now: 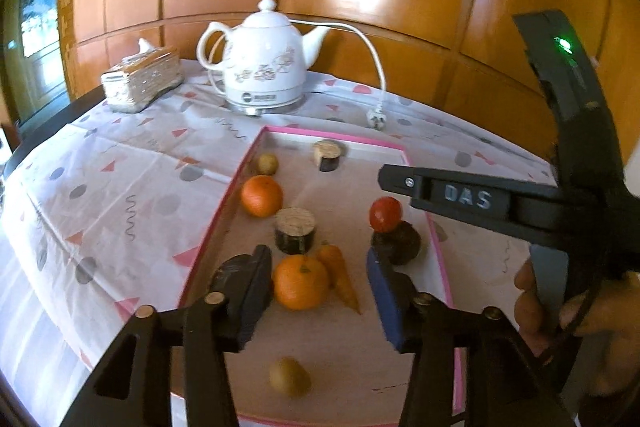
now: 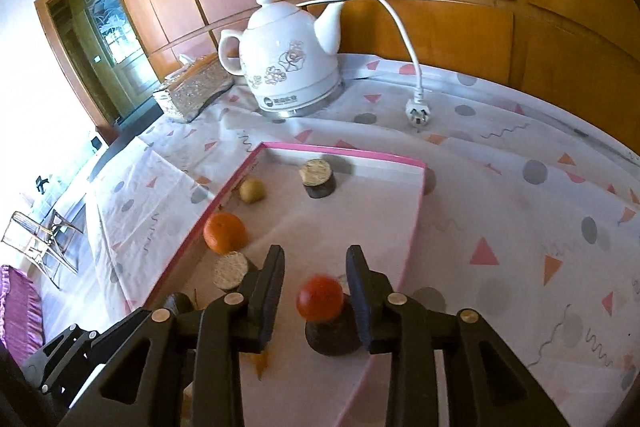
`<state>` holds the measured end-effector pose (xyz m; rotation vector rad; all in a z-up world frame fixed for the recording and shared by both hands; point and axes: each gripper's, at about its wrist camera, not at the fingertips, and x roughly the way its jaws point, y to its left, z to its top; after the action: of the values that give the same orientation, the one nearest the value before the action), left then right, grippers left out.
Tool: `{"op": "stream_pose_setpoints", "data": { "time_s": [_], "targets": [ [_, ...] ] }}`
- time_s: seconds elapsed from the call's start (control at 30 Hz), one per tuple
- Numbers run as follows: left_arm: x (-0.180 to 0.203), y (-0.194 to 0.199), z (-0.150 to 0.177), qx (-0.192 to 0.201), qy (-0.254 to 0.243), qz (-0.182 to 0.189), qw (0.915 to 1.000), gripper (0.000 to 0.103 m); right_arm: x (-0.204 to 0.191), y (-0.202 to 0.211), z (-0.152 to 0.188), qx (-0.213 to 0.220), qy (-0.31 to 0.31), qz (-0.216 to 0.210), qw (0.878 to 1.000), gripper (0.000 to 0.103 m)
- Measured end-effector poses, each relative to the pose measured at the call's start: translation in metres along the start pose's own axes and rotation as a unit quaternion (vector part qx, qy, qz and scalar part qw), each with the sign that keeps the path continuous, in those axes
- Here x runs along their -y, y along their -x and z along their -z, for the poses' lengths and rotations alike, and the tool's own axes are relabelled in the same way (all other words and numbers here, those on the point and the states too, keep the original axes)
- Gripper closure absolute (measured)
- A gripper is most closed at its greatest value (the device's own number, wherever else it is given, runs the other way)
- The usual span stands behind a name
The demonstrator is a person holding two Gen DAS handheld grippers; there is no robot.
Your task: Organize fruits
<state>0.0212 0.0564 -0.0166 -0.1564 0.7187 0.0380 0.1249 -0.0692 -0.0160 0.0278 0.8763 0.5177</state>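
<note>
The tray (image 2: 344, 150) on the counter (image 2: 500, 227) has bare floor through its middle and far right; a gripper could pass there. Along its left rim stand an orange (image 2: 224, 233), a small yellowish fruit (image 2: 252, 191) and a dark stump (image 2: 230, 271); another stump (image 2: 318, 179) blocks the far edge. Near the right rim a tomato (image 2: 320, 298) sits on a stump (image 2: 334, 337). Beyond the tray, a kettle (image 2: 290, 63), its cord and plug (image 2: 418, 109) and a tissue box (image 2: 192, 89) crowd the far counter; the right counter lies open.

Both tools (image 1: 316, 291) (image 2: 316, 301) parted, empty
</note>
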Motion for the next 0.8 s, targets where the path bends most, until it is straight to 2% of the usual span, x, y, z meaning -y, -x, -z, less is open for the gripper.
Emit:
{"op": "stream_pose_setpoints", "data": {
  "time_s": [0.17,0.4,0.8],
  "targets": [
    [-0.008,0.005,0.000,0.007,0.013,-0.012,0.9998,0.038,-0.005,0.008,0.008,0.007,0.003,0.005,1.000,0.068],
    [-0.010,0.015,-0.003,0.027,0.022,-0.026,0.9991,0.024,-0.004,0.033,0.028,0.030,0.003,0.039,0.999,0.068],
    [-0.006,0.029,0.000,0.040,0.015,-0.036,0.9984,0.000,-0.004,0.053,0.068,0.038,-0.003,0.080,0.996,0.068]
  ]
}}
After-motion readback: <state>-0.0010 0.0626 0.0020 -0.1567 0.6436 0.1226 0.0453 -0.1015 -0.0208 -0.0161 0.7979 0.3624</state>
